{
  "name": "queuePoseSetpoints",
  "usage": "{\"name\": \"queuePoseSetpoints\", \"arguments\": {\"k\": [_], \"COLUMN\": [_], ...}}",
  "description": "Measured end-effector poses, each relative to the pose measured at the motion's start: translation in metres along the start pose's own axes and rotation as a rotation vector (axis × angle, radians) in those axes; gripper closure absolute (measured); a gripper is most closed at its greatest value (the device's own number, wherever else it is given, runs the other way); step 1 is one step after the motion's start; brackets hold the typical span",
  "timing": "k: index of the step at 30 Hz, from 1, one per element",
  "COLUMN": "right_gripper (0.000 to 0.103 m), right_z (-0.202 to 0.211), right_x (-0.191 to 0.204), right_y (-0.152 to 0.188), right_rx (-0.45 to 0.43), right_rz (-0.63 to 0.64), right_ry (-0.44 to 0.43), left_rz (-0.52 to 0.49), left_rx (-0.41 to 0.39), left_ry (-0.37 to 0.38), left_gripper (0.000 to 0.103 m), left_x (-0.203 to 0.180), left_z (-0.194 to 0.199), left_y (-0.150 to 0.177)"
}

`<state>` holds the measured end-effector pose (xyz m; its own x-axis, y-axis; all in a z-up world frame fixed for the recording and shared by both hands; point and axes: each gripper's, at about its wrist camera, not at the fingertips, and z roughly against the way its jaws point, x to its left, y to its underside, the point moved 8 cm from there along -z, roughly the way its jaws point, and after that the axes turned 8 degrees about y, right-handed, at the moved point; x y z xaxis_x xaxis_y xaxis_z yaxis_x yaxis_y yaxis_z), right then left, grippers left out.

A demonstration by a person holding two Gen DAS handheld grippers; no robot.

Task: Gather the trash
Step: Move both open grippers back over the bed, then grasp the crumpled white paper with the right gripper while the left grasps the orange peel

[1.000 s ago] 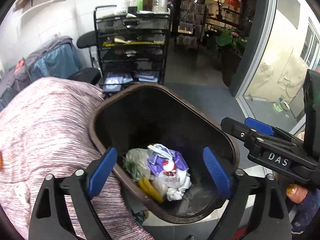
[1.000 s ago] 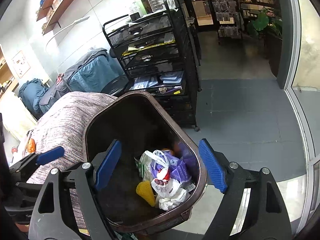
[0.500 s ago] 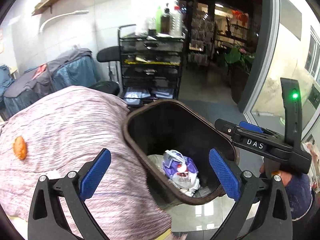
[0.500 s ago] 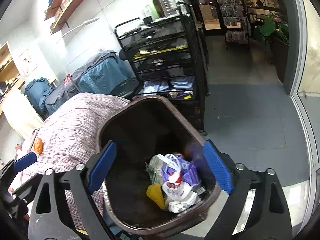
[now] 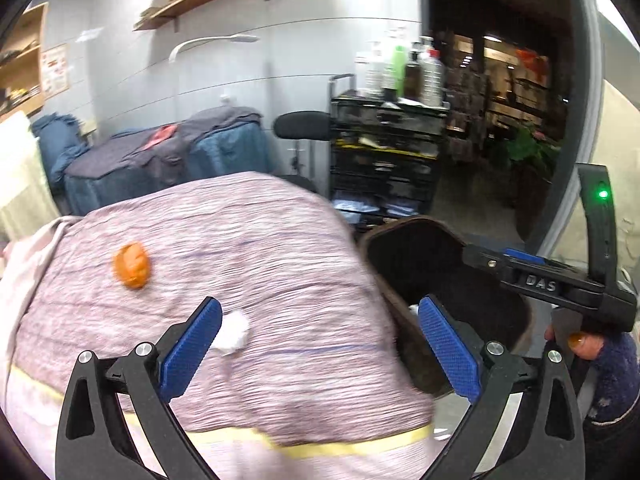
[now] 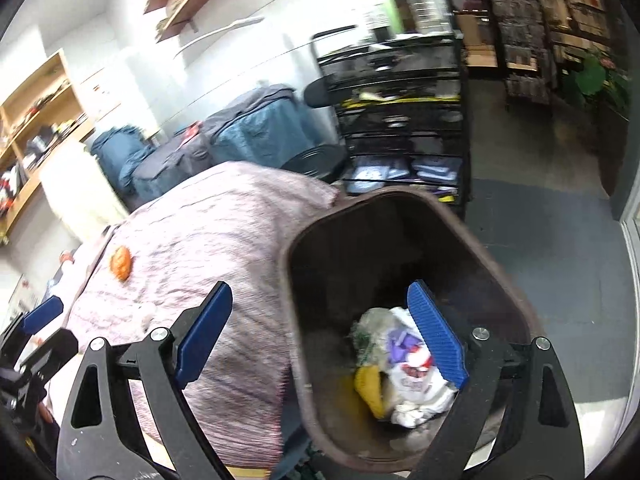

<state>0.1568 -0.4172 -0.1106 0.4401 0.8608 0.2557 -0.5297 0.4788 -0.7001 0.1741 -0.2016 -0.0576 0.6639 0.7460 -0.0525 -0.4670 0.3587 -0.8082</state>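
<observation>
A: Where's the trash lying?

B: A crumpled white tissue (image 5: 234, 330) lies on the striped pink cloth (image 5: 280, 280) over the surface, just beside the left claw's (image 5: 318, 354) left pad. An orange peel (image 5: 132, 265) sits farther up the cloth, well apart from both.

A: And the claws?

B: Both gape wide with nothing between the pads, having just been opening. The right claw (image 6: 320, 336) hangs over the brown bin (image 6: 288, 280), above the bagged rubbish (image 6: 404, 364) inside it.
</observation>
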Motion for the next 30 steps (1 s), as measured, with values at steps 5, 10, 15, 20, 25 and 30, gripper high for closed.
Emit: {"name": "queuePoseSetpoints", "arguments": {"k": [5, 10, 15, 20, 25, 30], "right_gripper": [0.015, 0.015, 0.015, 0.015, 0.015, 0.015], "right_z": [-0.007, -0.012, -0.018, -0.026, -0.038, -0.052], "right_x": [0.046, 0.088, 0.13, 0.167, 0.203, 0.237], "right_y": [0.006, 0.014, 0.021, 0.029, 0.039, 0.052], "right_rx": [0.023, 0.047, 0.076, 0.116, 0.167, 0.21], "right_rz": [0.075, 0.146, 0.22, 0.29, 0.357, 0.453], "right_ry": [-0.066, -0.127, -0.181, -0.233, -0.27, -0.271], "left_rz": [0.058, 0.12, 0.181, 0.251, 0.322, 0.352], "left_rx": [-0.003, 0.004, 0.023, 0.033, 0.039, 0.054], "left_ry": [-0.075, -0.147, -0.217, -0.284, -0.303, -0.298], "left_gripper": [0.006, 0.006, 0.006, 0.006, 0.006, 0.006], "left_x": [0.043, 0.09, 0.136, 0.176, 0.205, 0.219], "left_z": [0.015, 0.031, 0.04, 0.049, 0.054, 0.052], "left_y": [0.011, 0.024, 0.039, 0.055, 0.069, 0.076]}}
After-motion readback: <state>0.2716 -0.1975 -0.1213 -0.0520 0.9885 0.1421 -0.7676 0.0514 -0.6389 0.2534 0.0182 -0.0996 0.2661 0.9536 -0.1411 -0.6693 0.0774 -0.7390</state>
